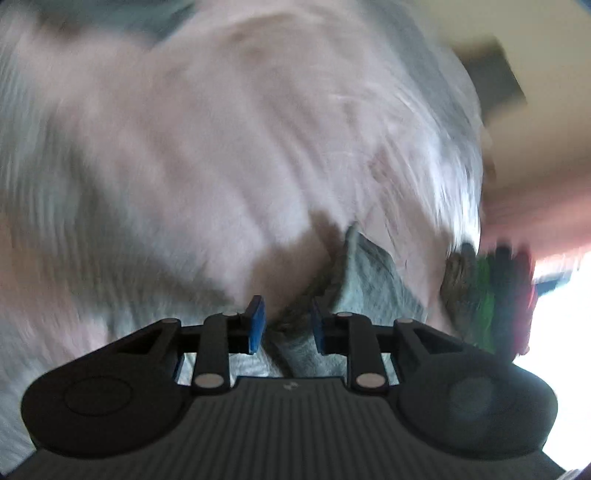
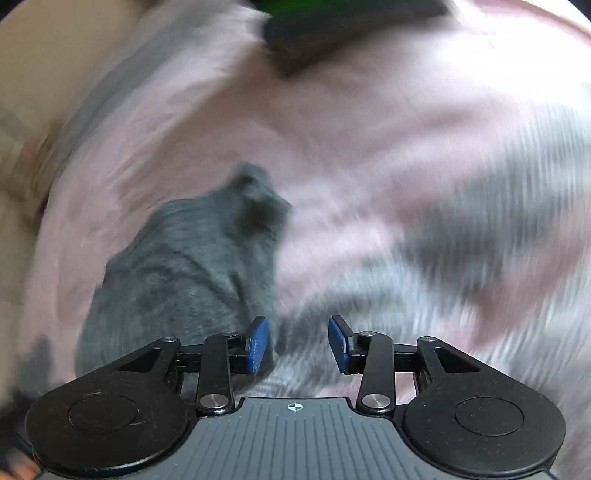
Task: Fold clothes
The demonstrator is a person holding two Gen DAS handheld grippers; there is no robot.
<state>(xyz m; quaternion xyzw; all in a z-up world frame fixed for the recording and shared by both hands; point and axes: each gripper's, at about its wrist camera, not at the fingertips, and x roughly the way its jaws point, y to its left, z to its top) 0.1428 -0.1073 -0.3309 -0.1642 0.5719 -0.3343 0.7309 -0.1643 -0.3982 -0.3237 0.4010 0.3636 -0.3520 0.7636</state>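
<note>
Motion blurs both views. A grey garment lies bunched on a pink bed sheet. My left gripper is shut on a fold of this garment, and the cloth fills the narrow gap between the blue pads. In the right wrist view the grey garment spreads left of and ahead of my right gripper. That gripper is open, its left pad next to the cloth's edge. Only the sheet shows between its fingers.
A pile of green, dark and red clothes sits at the bed's right edge in the left wrist view. A dark and green pile lies at the far side in the right wrist view. Beige floor shows beyond the bed's left edge.
</note>
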